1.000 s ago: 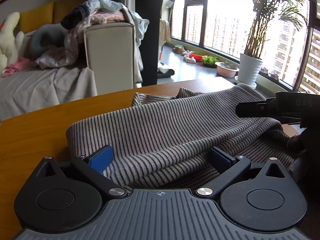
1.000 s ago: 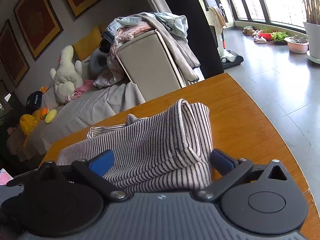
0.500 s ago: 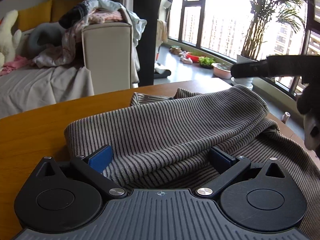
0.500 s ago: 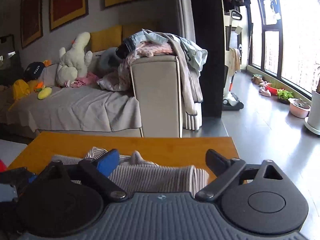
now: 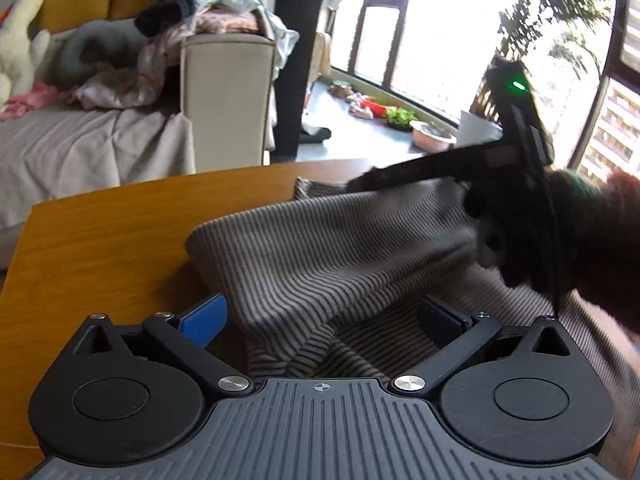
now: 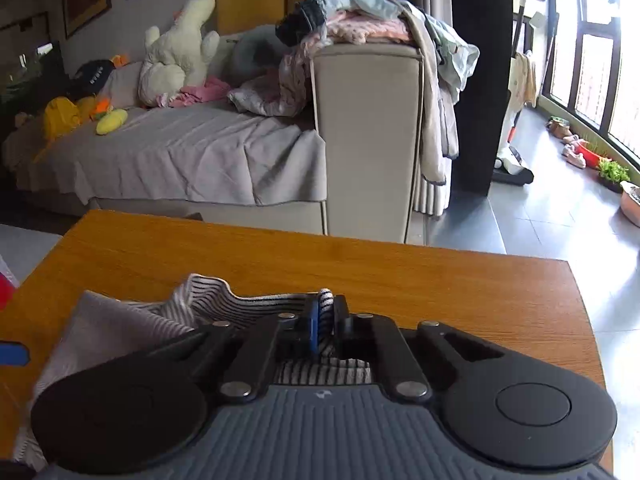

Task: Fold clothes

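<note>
My right gripper (image 6: 325, 322) is clamped on a hem of the striped top (image 5: 340, 256), which lies bunched on the table (image 5: 112, 236); left gripper (image 5: 320, 318) gapes w/ cloth between. Mid-fold, I'd say: next needs the pinched edge carried across, laid flat.

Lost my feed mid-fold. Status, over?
Right hand-held gripper shut on striped top's edge. Left hand-held gripper open, top bunched between its fingers. Top on table, partly folded. Nothing in the way.

Grey-and-dark striped garment (image 5: 340, 248) — orange-brown wooden table (image 5: 104, 240).
</note>
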